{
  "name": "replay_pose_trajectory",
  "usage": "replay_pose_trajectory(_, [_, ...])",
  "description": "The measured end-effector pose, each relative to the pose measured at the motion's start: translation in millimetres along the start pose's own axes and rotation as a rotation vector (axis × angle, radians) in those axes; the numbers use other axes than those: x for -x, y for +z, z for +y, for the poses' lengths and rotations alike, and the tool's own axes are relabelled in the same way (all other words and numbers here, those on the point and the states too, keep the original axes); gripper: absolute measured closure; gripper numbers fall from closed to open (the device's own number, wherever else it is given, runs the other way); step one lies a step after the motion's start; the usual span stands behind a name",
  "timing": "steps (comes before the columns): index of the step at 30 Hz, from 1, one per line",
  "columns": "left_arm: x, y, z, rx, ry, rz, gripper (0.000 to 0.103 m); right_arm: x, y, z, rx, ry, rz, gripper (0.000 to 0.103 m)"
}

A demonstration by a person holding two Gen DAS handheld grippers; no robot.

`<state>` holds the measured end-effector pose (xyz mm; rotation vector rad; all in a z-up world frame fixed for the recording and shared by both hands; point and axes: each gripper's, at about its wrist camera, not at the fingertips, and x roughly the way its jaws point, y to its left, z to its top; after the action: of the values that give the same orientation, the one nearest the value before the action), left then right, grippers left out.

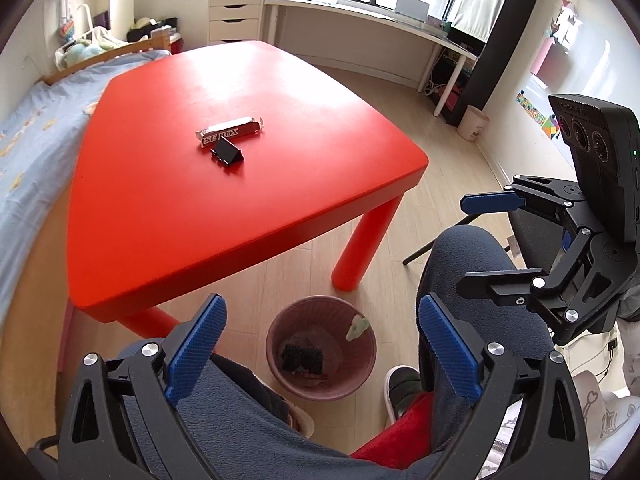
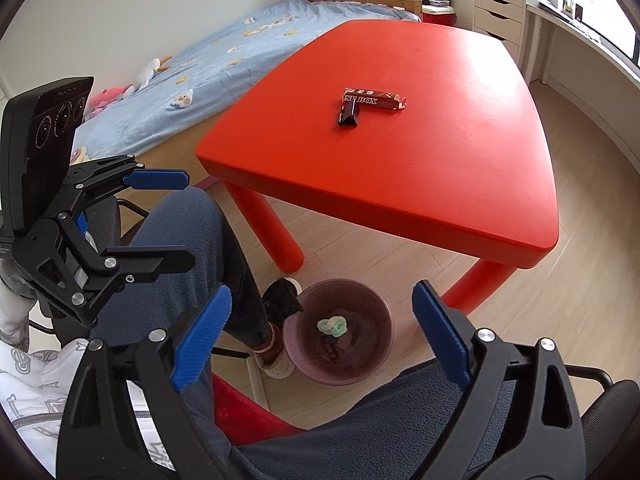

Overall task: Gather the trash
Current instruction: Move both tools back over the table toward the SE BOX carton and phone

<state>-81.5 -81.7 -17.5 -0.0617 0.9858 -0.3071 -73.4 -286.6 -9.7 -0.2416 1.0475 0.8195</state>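
Note:
A pink waste bin stands on the floor between a seated person's legs, just in front of the red table. A pale green crumpled scrap and a black crumpled piece show at the bin's mouth. I cannot tell whether they rest inside or hang above it. My left gripper and right gripper are both above the bin, open and holding nothing. On the tabletop lie a dark wrapper box and a small black wrapper.
The person's knees in dark blue trousers flank the bin, with a shoe beside it. A blue-sheeted bed runs along the table's far side. A second small bin stands by the white desk.

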Motion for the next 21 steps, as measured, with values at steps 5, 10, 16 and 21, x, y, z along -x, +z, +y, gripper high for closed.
replay_pose_trajectory(5, [0.1, 0.3, 5.1, 0.022, 0.018, 0.0, 0.008, -5.2, -2.6, -0.8, -0.012, 0.0, 0.017, 0.005])
replay_pose_trajectory(10, [-0.4, -0.4, 7.0, 0.031, 0.018, 0.008, 0.008, -7.3, -4.5, -1.5, -0.022, 0.003, 0.023, 0.004])
replay_pose_trajectory(16, [0.4, 0.3, 8.0, 0.035, 0.014, 0.007, 0.008, -7.5, -3.8, -3.1, -0.027, 0.005, 0.023, 0.003])
replay_pose_trajectory(21, [0.0, -0.2, 9.5, 0.04, 0.013, 0.007, 0.008, -8.2, -4.0, -4.7, -0.029, 0.009, 0.023, 0.003])
